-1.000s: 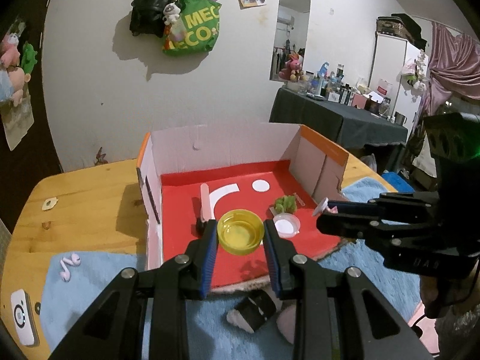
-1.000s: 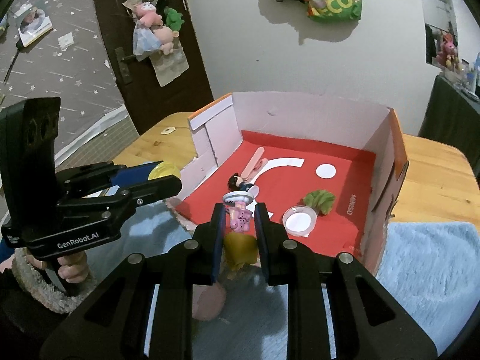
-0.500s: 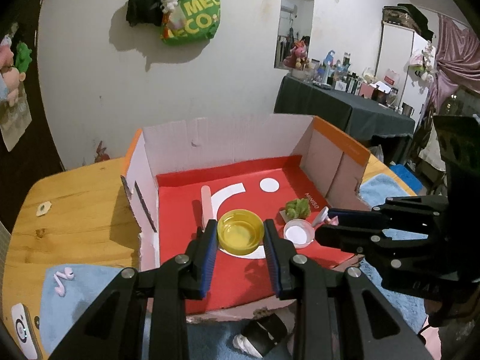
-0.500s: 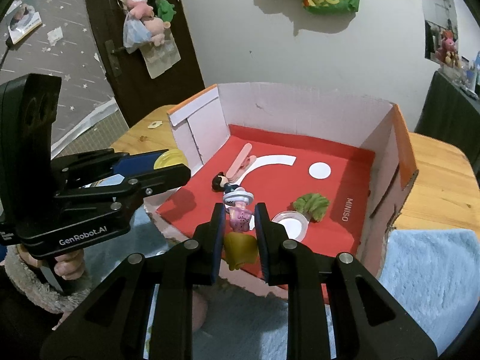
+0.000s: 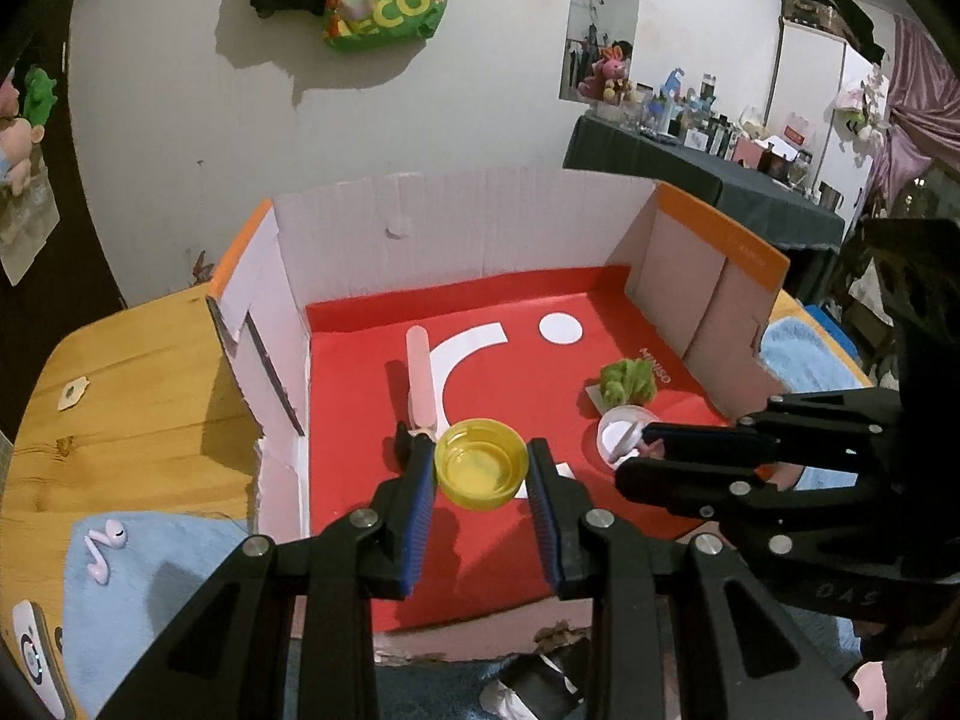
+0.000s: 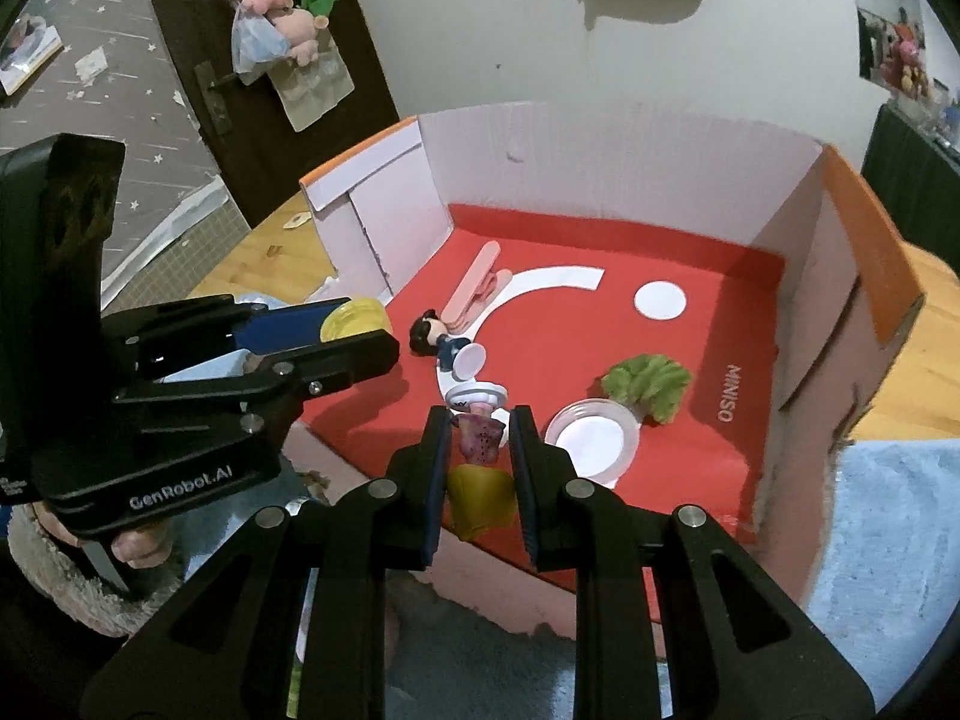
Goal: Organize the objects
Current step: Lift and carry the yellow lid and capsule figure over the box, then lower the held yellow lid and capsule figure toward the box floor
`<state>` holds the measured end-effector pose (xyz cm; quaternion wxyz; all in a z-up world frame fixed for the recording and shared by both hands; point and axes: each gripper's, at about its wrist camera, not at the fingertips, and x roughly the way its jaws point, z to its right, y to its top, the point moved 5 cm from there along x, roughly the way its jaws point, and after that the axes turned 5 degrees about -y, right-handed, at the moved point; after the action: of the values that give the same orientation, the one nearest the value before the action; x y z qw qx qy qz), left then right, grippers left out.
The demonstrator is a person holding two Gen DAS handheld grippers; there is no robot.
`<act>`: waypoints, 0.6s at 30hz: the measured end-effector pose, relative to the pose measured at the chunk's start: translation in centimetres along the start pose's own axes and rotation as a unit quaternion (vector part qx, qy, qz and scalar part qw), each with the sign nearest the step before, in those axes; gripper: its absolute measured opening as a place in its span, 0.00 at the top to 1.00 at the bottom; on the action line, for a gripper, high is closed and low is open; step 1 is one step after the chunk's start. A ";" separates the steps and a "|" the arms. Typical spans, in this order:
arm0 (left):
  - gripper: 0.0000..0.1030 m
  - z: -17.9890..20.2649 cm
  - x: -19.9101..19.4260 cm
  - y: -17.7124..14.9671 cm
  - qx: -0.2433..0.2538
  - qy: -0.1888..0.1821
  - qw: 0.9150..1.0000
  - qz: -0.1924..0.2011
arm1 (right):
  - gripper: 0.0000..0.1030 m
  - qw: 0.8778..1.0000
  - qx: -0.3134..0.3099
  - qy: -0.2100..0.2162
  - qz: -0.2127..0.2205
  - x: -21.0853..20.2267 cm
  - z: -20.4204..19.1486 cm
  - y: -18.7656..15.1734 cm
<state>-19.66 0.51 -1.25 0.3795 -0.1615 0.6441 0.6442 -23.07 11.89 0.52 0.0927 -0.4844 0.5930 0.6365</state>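
The cardboard box (image 5: 456, 228) is open on top and along its low near edge, so entry from the front is free; tall walls close its back and both sides. On its red floor, a pink clip (image 5: 420, 375) and a lying figurine (image 6: 441, 339) block the left middle, a green leafy toy (image 5: 627, 381) and a clear round lid (image 6: 594, 438) the right. The back strip around the white dot stays bare. The two hand-held grippers crowd the front, close side by side.

Left gripper (image 5: 480, 468) clamped, right gripper (image 6: 480, 438) clamped, both angled down.
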 end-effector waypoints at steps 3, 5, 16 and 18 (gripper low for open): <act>0.69 -0.2 0.3 -0.2 -0.002 0.001 1.000 -0.007 | 0.81 1.000 0.001 0.006 -0.008 0.7 -0.2 -0.1; 0.69 -0.5 0.6 -0.4 -0.004 0.003 1.000 -0.012 | 0.81 1.000 0.002 0.011 -0.016 1.3 -0.4 -0.2; 0.69 -0.4 2.6 -1.3 -0.008 -0.014 0.999 -0.047 | 0.81 0.998 0.004 0.000 -0.056 3.5 0.5 -0.8; 0.69 -0.5 3.1 -1.4 -0.011 -0.016 0.998 -0.052 | 0.81 0.998 0.005 -0.005 -0.060 3.6 0.9 -1.0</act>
<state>-20.85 0.75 -4.41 0.4210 -0.1887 0.6212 0.6335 -24.73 11.29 -2.94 0.1364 -0.5153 0.5658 0.6291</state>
